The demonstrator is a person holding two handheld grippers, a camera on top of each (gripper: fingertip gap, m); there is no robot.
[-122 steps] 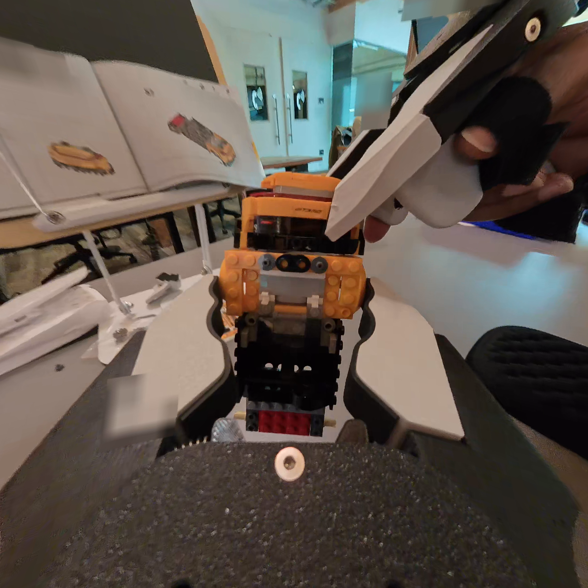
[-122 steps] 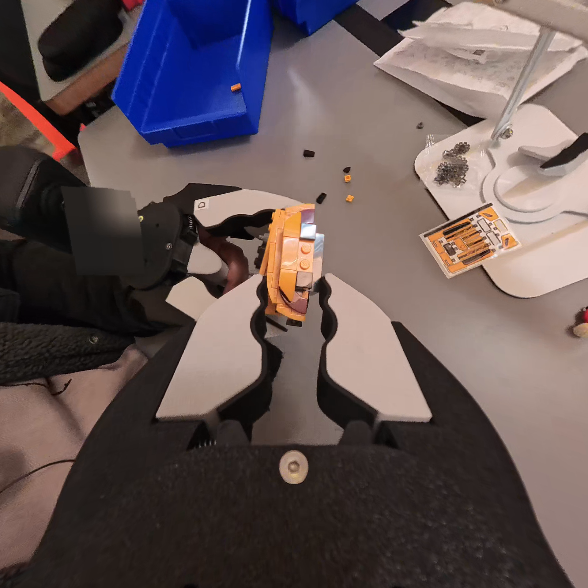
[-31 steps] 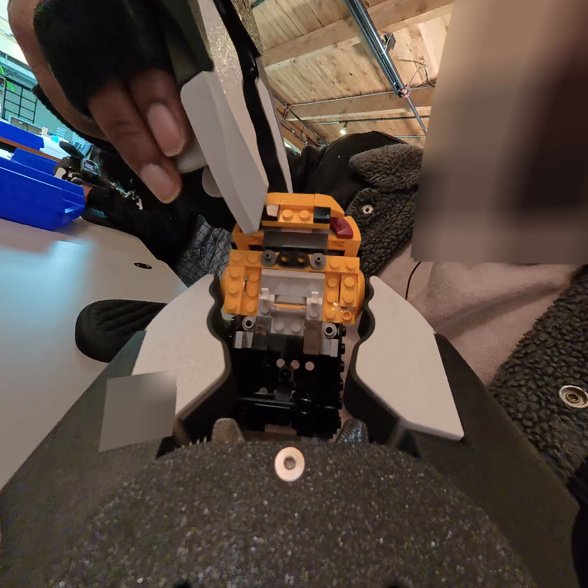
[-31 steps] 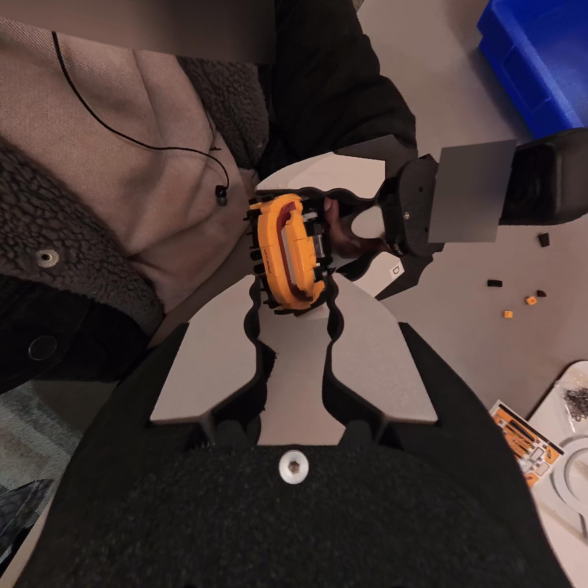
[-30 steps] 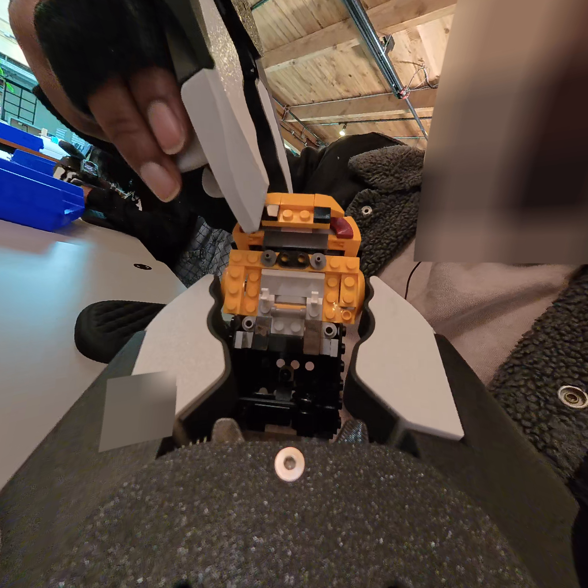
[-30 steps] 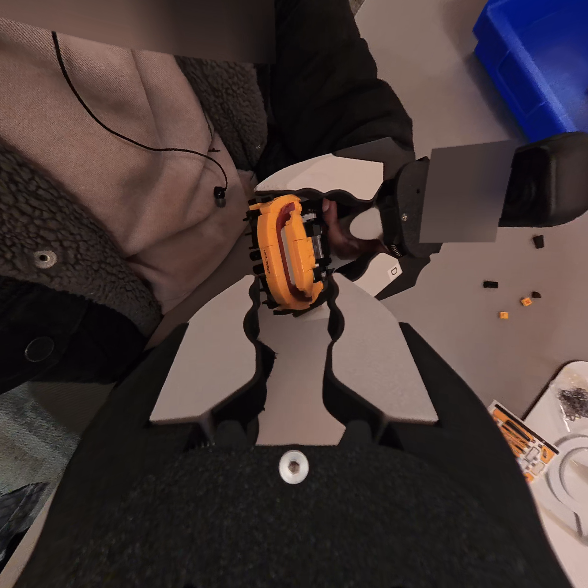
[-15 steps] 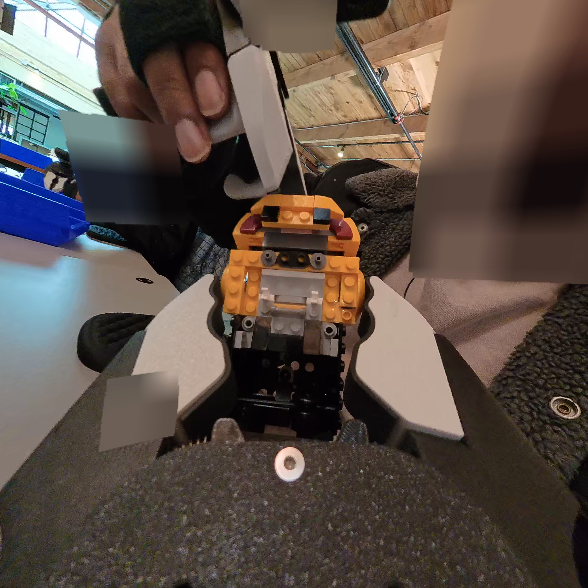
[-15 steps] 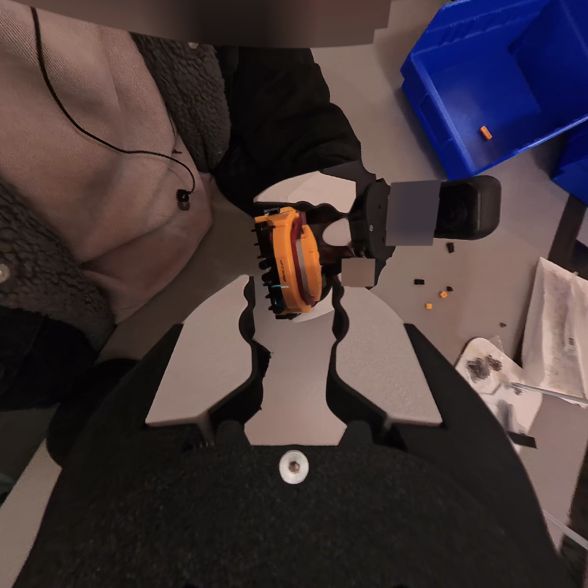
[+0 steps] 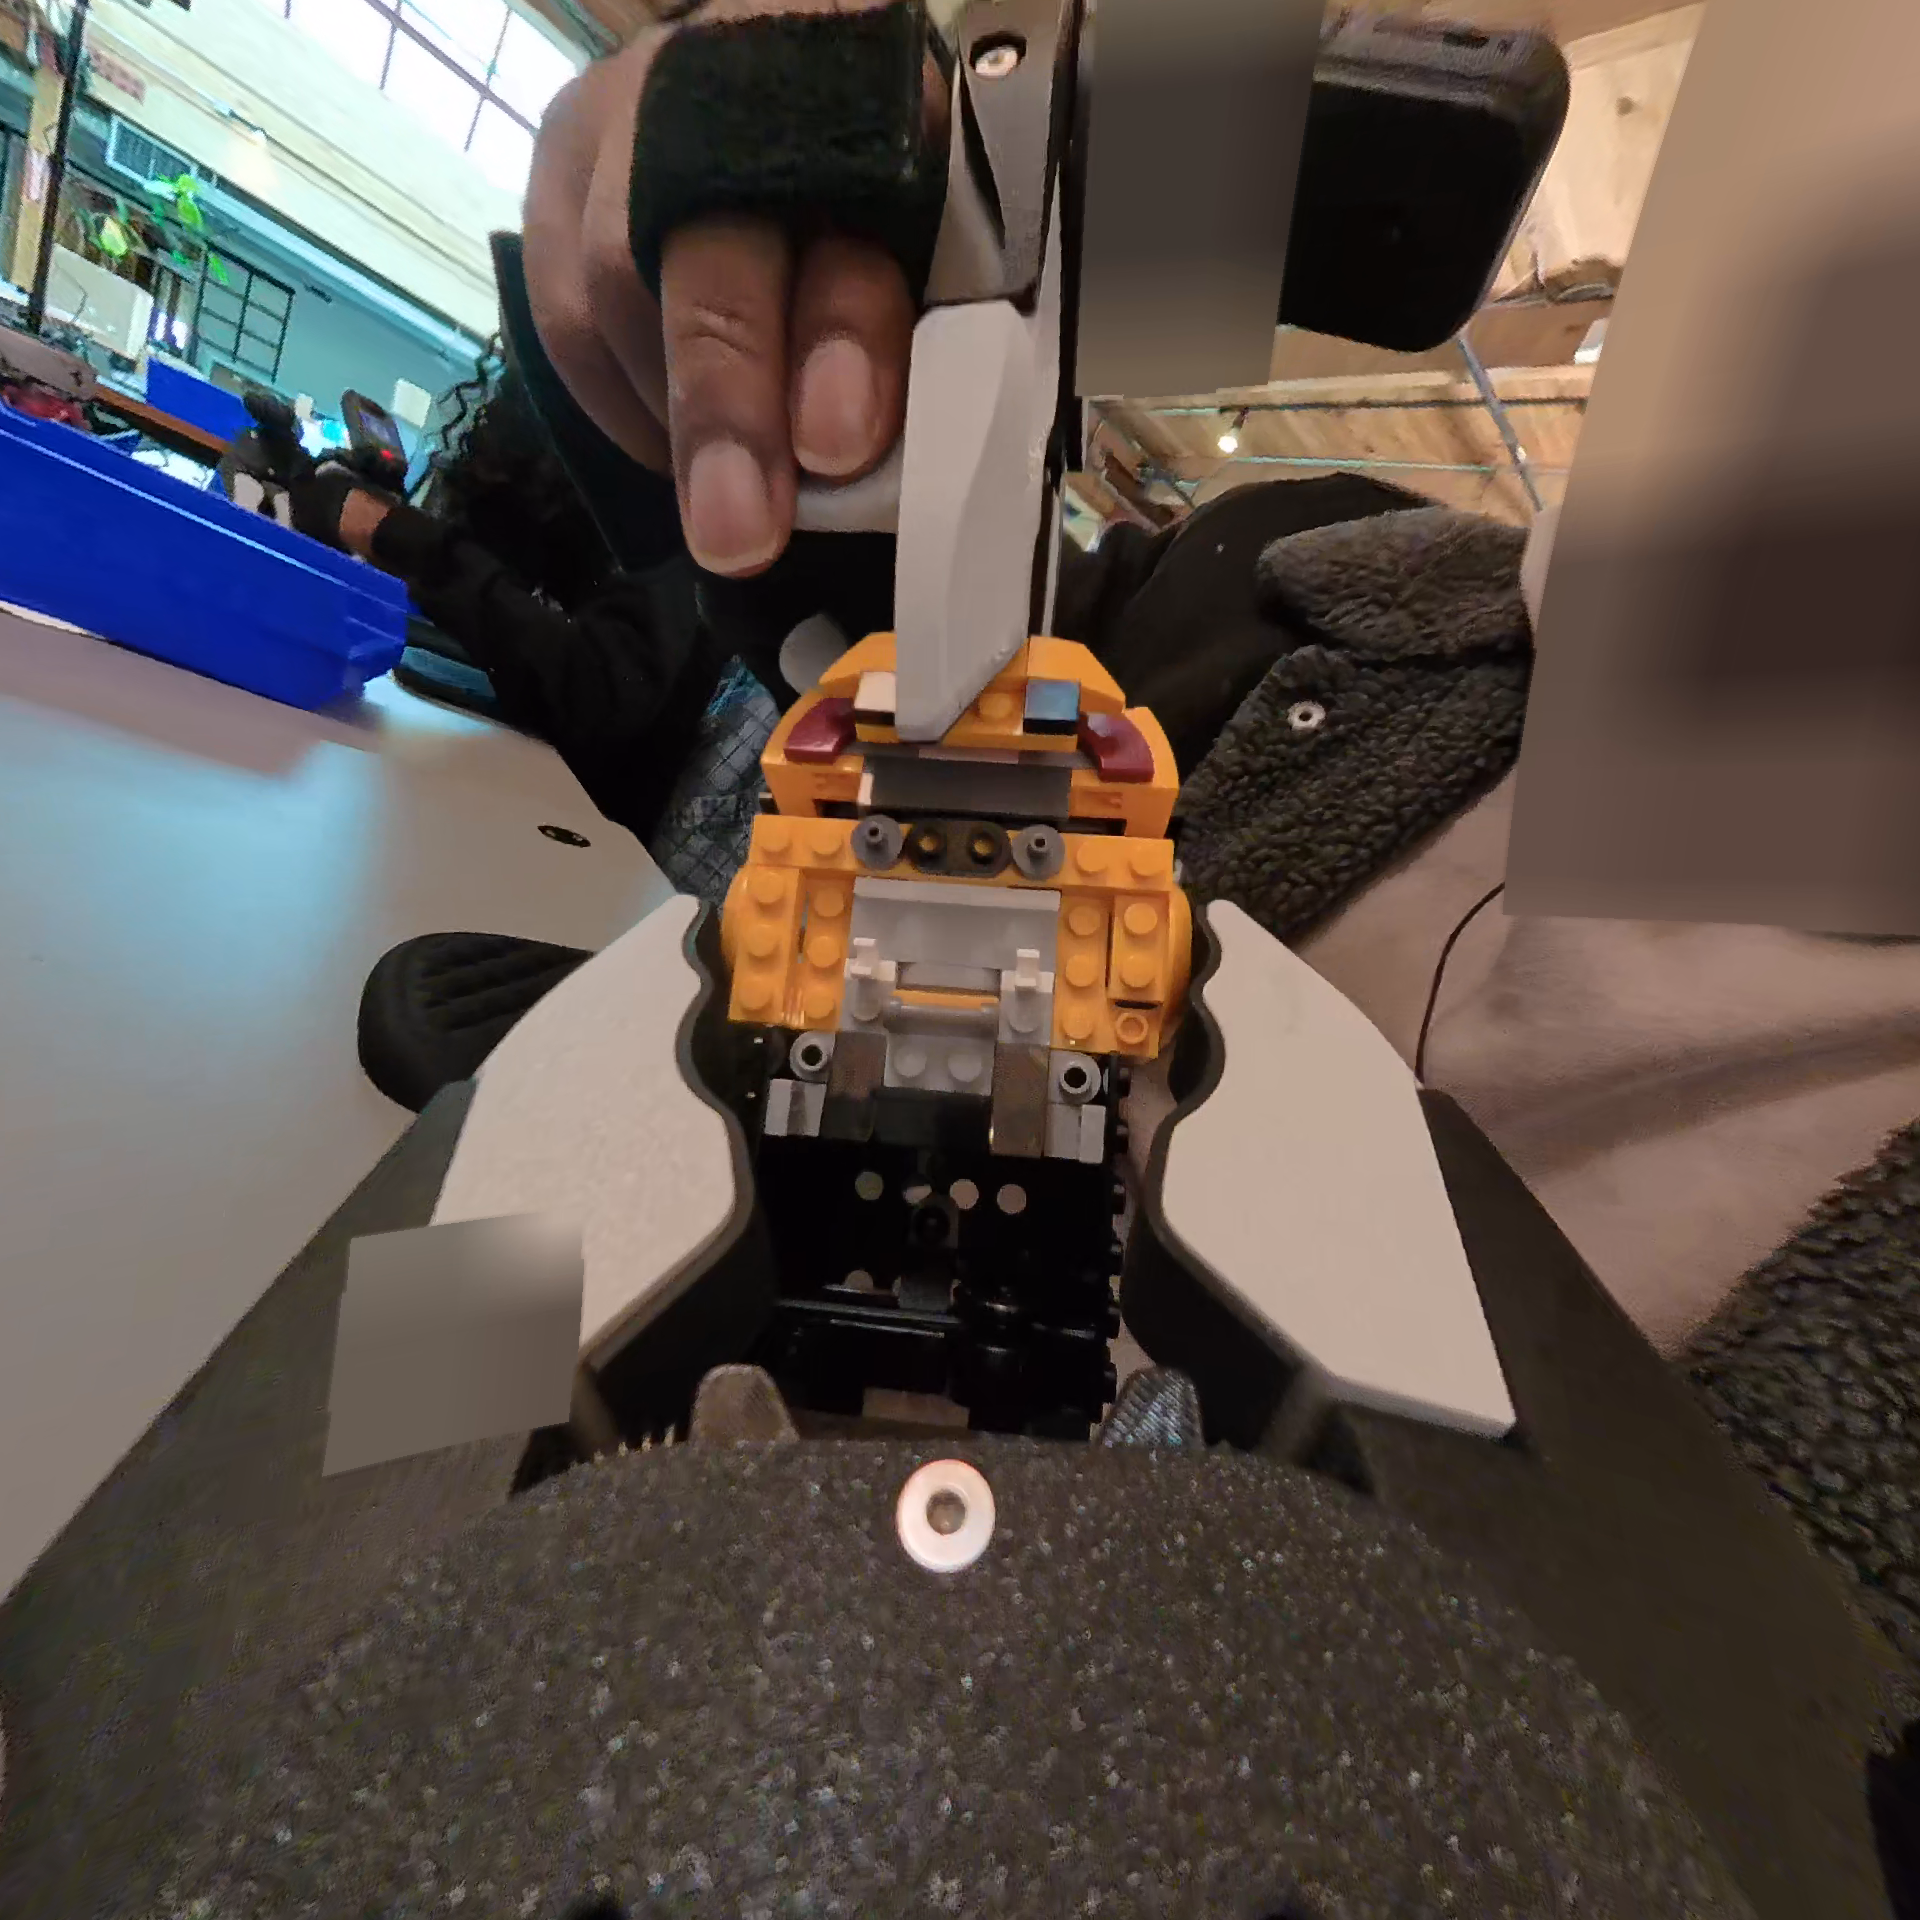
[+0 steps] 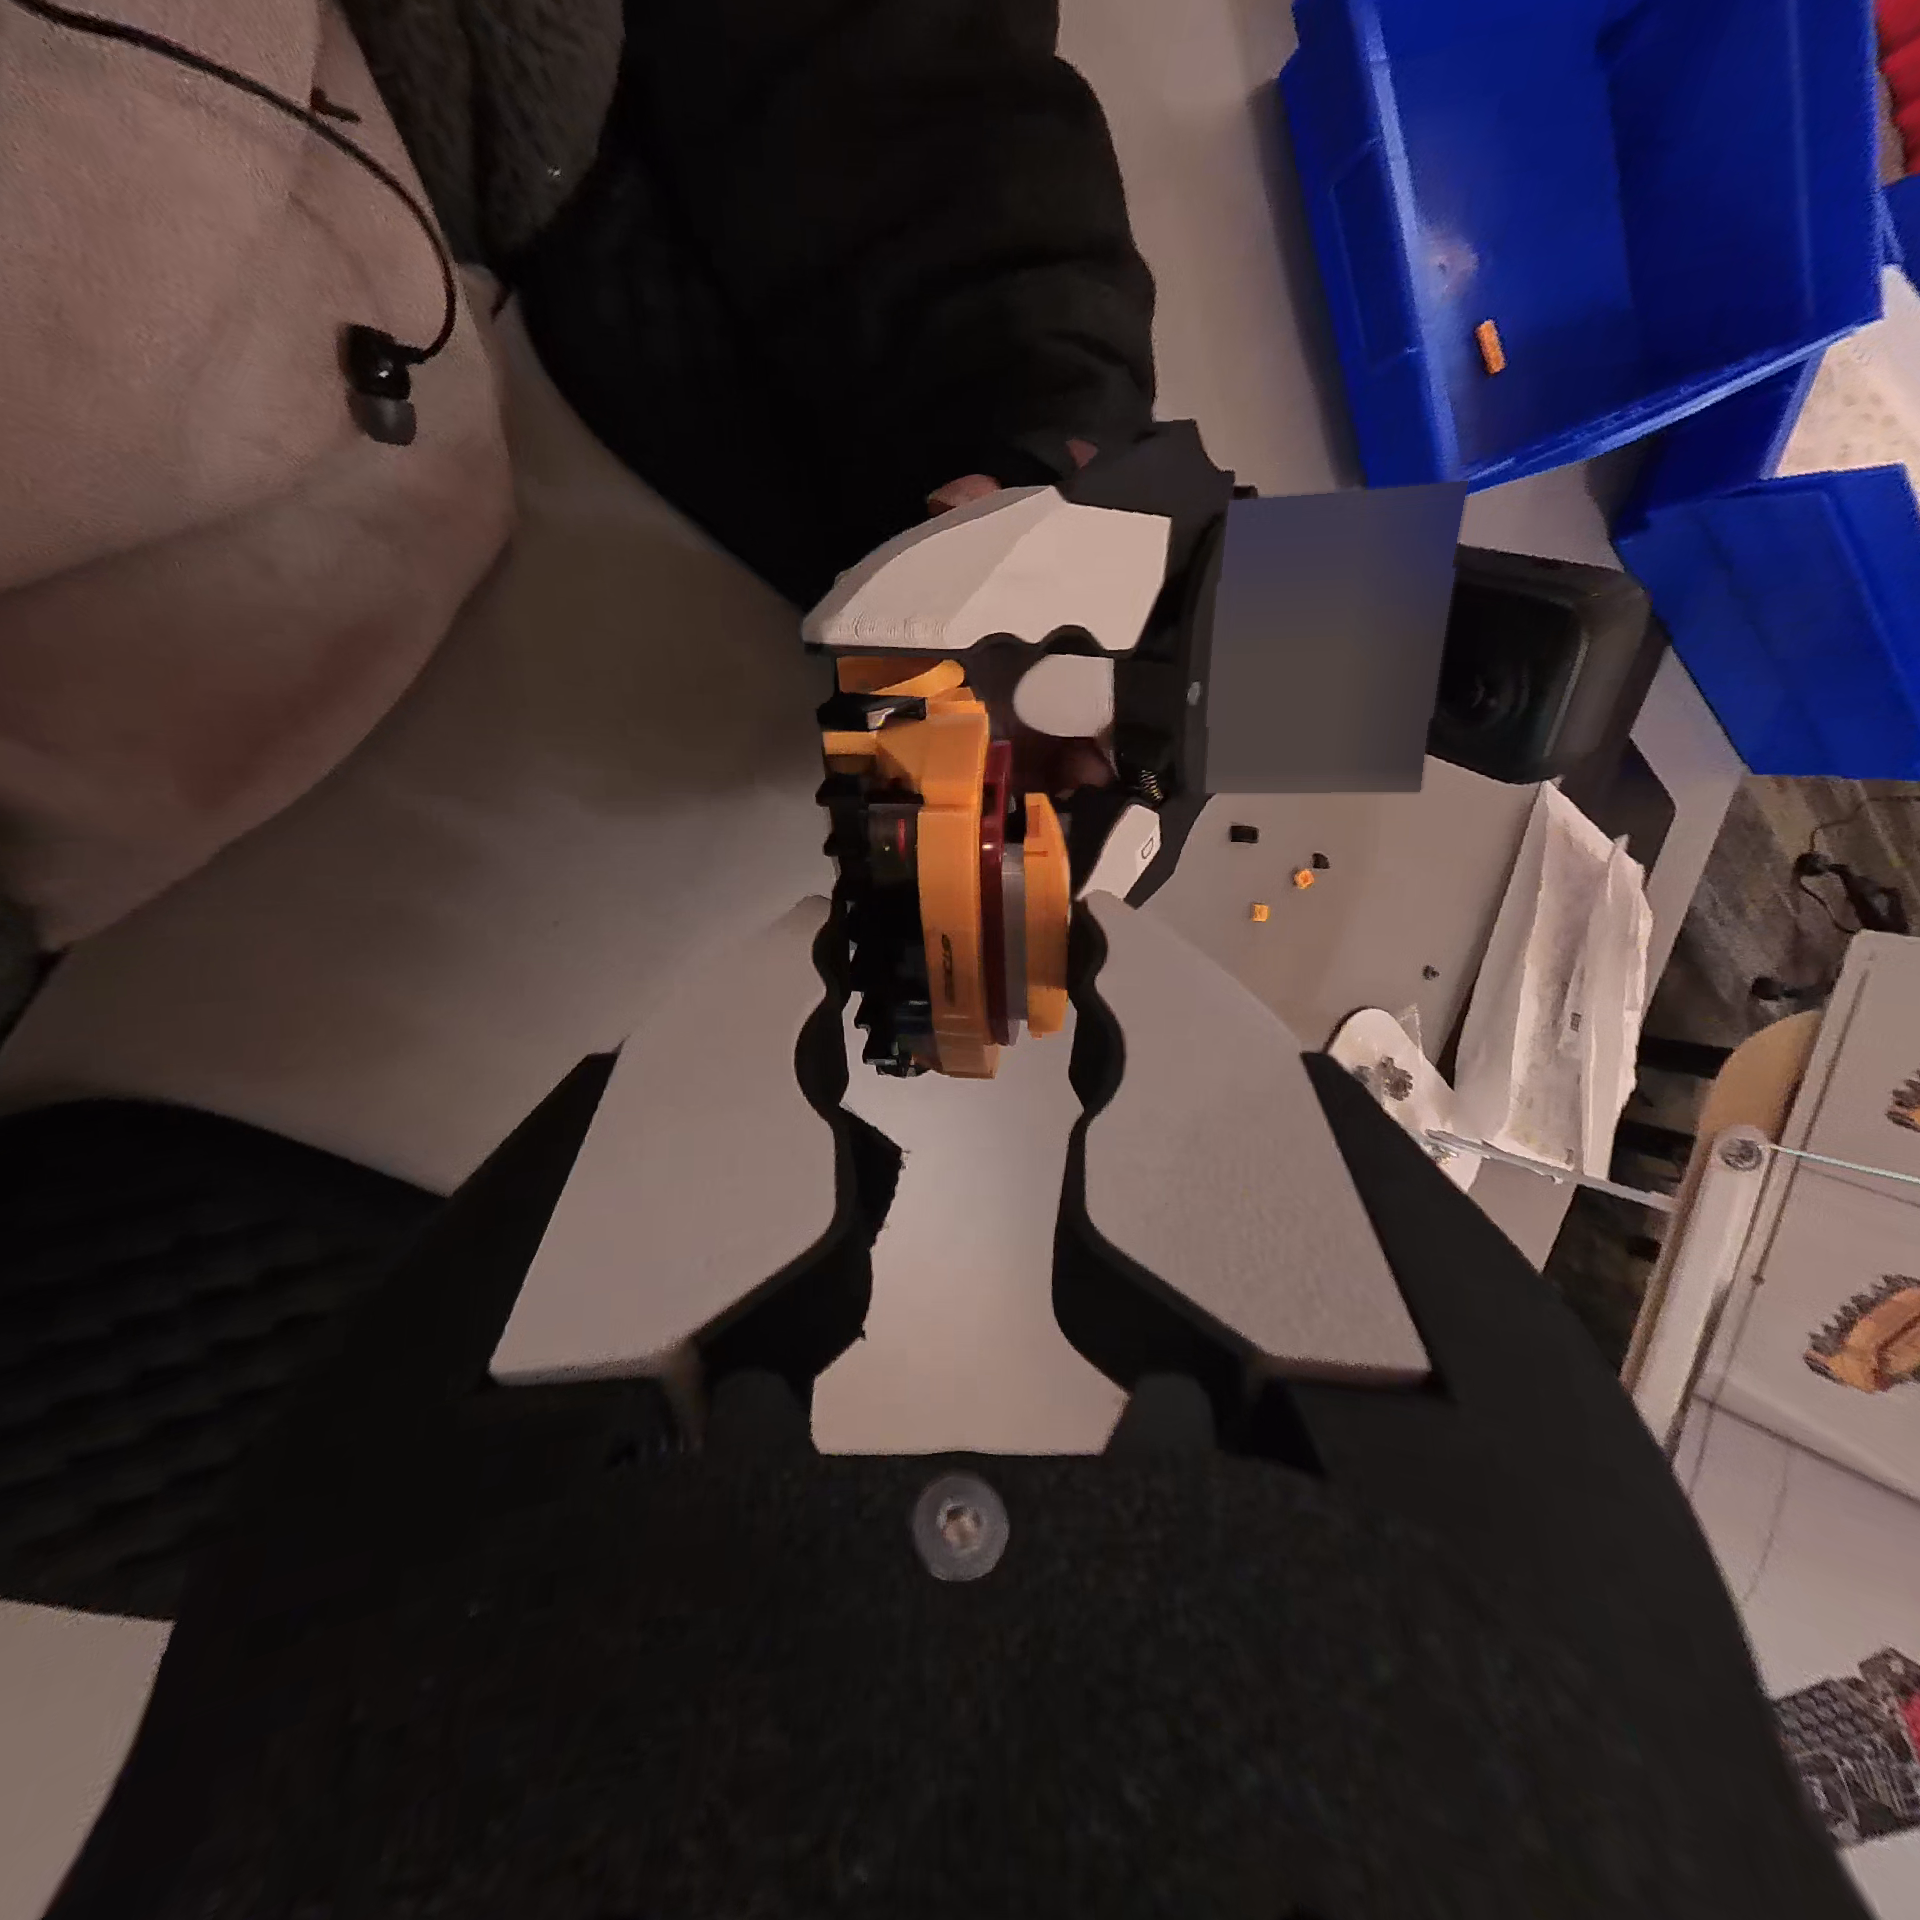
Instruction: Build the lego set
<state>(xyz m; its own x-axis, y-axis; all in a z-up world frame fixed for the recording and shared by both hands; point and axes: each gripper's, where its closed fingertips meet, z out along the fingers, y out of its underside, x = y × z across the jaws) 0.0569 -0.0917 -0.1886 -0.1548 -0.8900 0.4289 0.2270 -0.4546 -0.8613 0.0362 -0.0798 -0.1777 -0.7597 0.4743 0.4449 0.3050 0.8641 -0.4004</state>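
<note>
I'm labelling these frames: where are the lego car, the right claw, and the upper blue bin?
lego car [image 9: 956, 935], left wrist view, orange body.
right claw [image 10: 956, 925], right wrist view, gap between fingertips.
upper blue bin [image 10: 1558, 208], right wrist view, inner wall.

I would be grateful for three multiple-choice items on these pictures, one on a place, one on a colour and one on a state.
1. Where is the orange and black brick-built model?
A. inside a blue bin
B. between the fingers of the left gripper
C. lying on the grey table

2. What colour are the two curved pieces near the model's far end?
A. dark red
B. green
C. white

3. How does the right gripper stand?
A. clamped on a loose brick
B. out of sight
C. open, with nothing gripped, fingertips either side of the model's end

Answers:
1 B: the left wrist view shows both grey fingers against the model's sides.
2 A: they sit either side of the orange top, dark red.
3 C: the right wrist view shows a wide gap between its fingers and empty space behind the model.
</note>
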